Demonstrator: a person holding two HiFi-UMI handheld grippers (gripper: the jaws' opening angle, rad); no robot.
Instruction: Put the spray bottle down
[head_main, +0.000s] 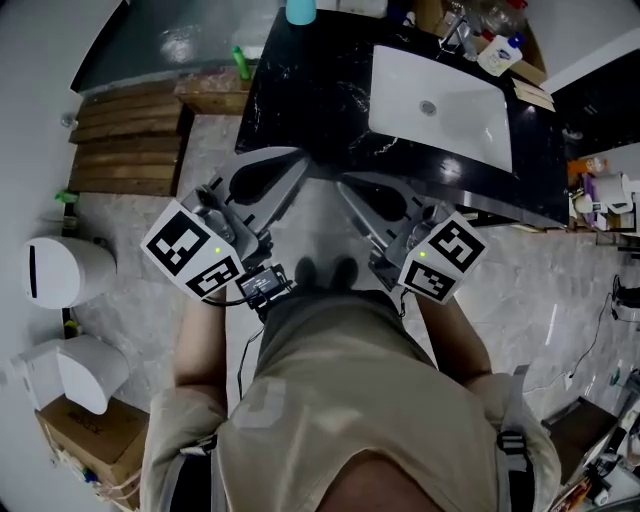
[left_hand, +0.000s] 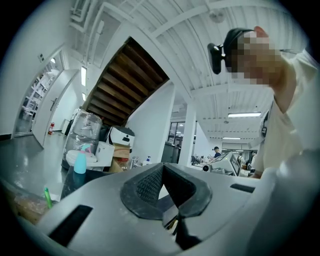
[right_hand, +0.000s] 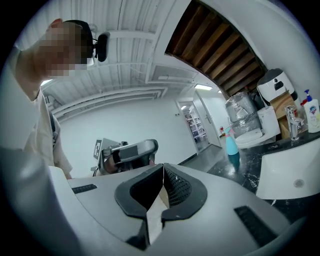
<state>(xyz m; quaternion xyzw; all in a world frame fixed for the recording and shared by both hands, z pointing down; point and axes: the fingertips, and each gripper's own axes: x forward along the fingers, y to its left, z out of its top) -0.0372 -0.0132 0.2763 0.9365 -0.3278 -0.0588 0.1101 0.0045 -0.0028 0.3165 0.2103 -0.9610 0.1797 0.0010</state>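
The person stands in front of a black counter (head_main: 320, 100) that has a white sink (head_main: 470, 125) set in its right half. The spray bottle (head_main: 300, 10), a turquoise one, stands upright on the counter near its far left corner, well apart from both tools. The left tongs (head_main: 297, 160) are pressed together with nothing between them. The right tongs (head_main: 347, 186) are pressed together too and carry nothing. Both are held level at the near edge of the counter, close to the person's waist, and they point toward the counter.

Judging from this, the main part of the task looks done: the bottle is on the counter, no grip is on it, and it does not lean. Very little seems to be left, perhaps only to draw the 2 hands back to rest. A white soap bottle (head_main: 497, 55) stands near the far right corner, beside the faucet (head_main: 455, 30); it seems to play no part in the task.
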